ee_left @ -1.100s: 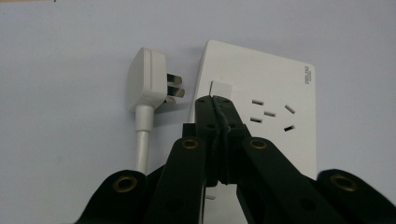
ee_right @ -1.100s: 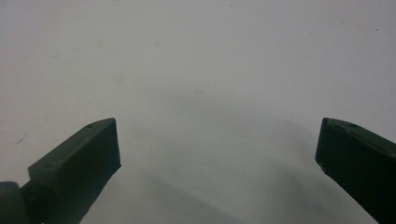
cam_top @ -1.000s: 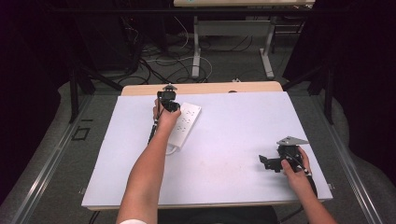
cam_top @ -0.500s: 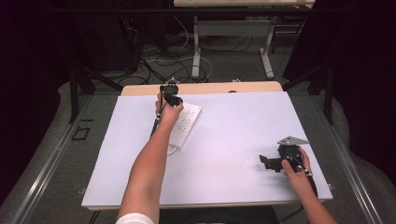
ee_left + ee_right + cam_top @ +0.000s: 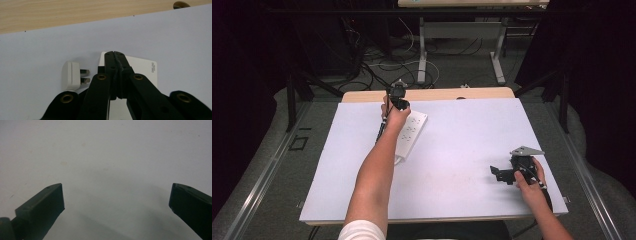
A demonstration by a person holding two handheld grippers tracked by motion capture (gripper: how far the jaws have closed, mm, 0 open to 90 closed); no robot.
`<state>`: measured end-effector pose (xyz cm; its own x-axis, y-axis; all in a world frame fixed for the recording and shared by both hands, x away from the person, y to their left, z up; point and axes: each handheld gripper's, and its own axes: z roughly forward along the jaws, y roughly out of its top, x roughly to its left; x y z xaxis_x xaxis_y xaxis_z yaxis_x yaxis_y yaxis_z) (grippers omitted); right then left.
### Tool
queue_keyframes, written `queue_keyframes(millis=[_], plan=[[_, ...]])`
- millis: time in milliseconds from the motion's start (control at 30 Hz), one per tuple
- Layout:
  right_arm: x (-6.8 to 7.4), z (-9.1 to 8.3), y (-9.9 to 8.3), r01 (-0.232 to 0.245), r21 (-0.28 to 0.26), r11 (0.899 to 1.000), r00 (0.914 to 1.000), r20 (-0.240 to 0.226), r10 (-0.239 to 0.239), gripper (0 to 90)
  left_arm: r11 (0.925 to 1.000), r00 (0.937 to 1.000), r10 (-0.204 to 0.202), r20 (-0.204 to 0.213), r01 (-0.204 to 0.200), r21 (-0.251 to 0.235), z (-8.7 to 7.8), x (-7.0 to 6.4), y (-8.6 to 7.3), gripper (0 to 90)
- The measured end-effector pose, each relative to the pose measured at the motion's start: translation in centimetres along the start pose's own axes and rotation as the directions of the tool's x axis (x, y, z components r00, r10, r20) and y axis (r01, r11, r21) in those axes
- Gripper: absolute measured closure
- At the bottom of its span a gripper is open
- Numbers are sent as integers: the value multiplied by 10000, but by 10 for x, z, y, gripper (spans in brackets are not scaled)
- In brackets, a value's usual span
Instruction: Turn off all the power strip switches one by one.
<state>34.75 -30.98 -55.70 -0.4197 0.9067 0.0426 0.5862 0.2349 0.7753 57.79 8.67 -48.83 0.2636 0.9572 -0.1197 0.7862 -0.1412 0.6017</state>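
While the left gripper [image 5: 115,53], jaws pressed shut and empty, has edged forward over the far end of the white power strip [image 5: 411,131], a plug [image 5: 73,75] lies just beside it, unplugged; the right gripper [image 5: 502,173] rests wide open, well apart.

The left gripper [image 5: 397,95] was held far forward on an outstretched arm, jaws pressed together; the right gripper [image 5: 502,173] rested low, jaws spread wide.
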Motion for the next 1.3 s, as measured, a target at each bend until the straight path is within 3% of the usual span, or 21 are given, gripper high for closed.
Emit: queue_keyframes(millis=[100, 400, 733, 1100, 1300], plan=[[0, -1, 0, 9, -22, 10000, 10000, 8, -9, 0, 9999, 9999, 103, -52, -102, 88, 5, -1, 0, 900], [-2, -2, -1, -6, -58, 10000, 10000, 8, 6, 0, 9993, 9997, -224, -27, 225, 284, 17, 1, -3, 900], [-1, -3, -1, -2, -68, 10000, 10000, 4, 2, 0, 9982, 9999, -75, -69, 79, 588, 22, -1, -6, 900], [-1, -3, -1, -18, -59, 10000, 10000, -1, 18, 0, 9966, 9997, -219, -126, 229, 788, 26, 2, -10, 900], [0, -3, -1, 6, -41, 10000, 10000, 4, -6, 0, 9982, 9999, -108, -98, 113, 584, 26, 2, -12, 900]])
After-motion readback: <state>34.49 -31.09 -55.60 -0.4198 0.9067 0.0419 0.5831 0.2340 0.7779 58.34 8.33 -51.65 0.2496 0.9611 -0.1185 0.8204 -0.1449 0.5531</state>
